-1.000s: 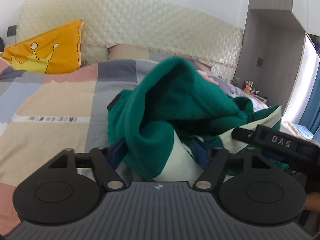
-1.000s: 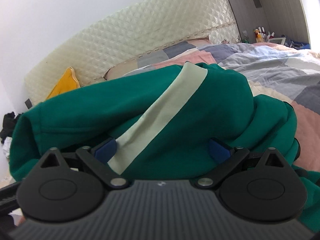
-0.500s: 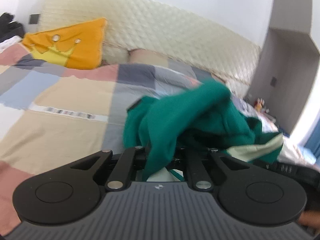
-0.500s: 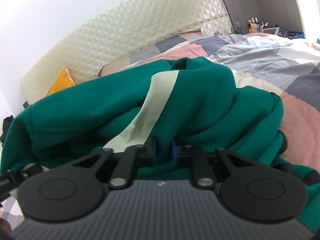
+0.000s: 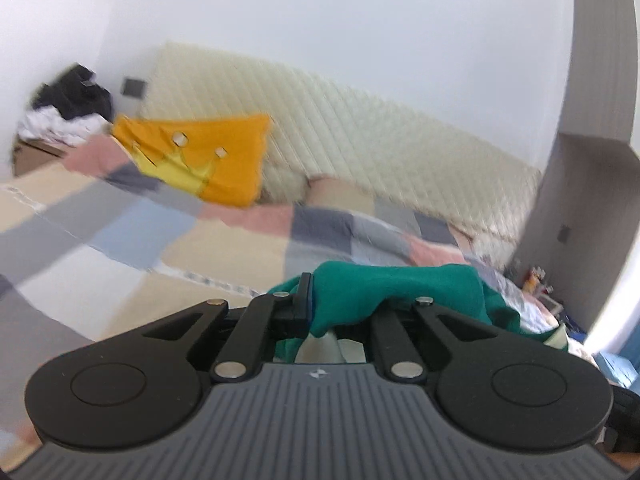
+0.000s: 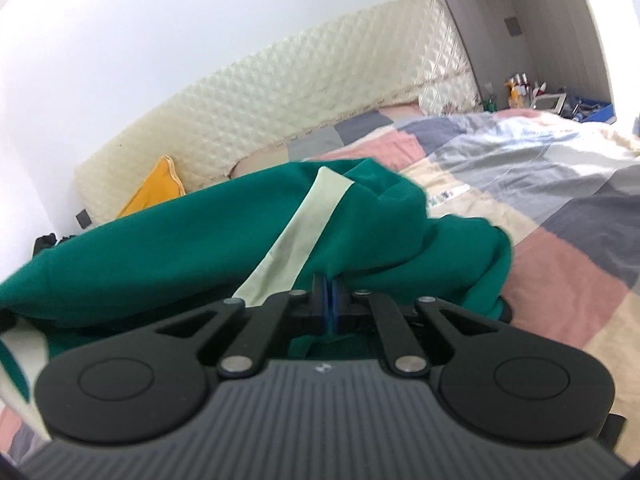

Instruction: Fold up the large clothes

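Left gripper point(image 5: 320, 312) clenching green garment point(image 5: 384, 292) fold, lower centre of frame. Right gripper point(image 6: 329, 304) pinching same garment point(image 6: 200, 248), bulk bunching toward left of frame above patchwork bed point(image 6: 540, 208). Pale stripe point(image 6: 296, 240) running diagonally toward upper right.

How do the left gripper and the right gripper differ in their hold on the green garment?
The left gripper has green garment bunched over it, hiding its right finger; the right gripper shows both blue pads pressed together on a thin fold. Beside the right gripper runs the garment's pale stripe; the left grips plain green cloth. Both are shut on the garment.
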`<state>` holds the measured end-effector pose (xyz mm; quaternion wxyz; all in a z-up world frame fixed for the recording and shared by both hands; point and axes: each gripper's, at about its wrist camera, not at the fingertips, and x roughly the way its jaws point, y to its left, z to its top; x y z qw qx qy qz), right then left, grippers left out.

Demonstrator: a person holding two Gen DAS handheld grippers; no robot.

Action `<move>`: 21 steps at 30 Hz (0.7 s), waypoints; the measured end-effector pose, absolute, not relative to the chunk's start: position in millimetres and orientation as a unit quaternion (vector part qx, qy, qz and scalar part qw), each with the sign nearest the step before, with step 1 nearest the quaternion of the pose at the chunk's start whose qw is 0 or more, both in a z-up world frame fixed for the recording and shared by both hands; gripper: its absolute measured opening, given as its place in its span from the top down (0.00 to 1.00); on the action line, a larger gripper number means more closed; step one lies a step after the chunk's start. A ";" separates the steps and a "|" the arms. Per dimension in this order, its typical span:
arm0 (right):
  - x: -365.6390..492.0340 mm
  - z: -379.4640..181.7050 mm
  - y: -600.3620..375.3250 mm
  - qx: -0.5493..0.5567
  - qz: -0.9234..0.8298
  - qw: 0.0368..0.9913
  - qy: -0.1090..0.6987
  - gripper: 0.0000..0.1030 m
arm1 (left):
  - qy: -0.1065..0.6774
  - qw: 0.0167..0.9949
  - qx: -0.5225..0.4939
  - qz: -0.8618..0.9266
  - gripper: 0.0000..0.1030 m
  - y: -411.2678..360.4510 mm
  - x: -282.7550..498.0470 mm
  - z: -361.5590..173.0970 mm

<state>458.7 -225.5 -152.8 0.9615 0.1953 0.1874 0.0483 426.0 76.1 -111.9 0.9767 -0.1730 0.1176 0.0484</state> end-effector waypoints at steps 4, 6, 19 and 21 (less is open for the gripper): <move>432.8 -141.9 -227.8 0.173 0.063 0.965 0.185 0.96 | 0.120 0.969 -0.209 0.055 0.94 95.7 386.0 -96.4; 421.7 -137.9 -226.8 0.160 0.072 0.967 0.186 0.96 | 0.121 0.970 -0.203 0.060 0.94 101.1 365.5 -93.4; 350.9 -109.6 -226.7 0.126 0.083 0.976 0.158 0.96 | 0.115 0.947 -0.269 0.132 0.94 189.7 216.8 -105.8; 343.1 -107.4 -231.4 0.134 0.072 0.976 0.157 0.96 | 0.111 0.942 -0.283 0.144 0.94 202.3 205.1 -107.5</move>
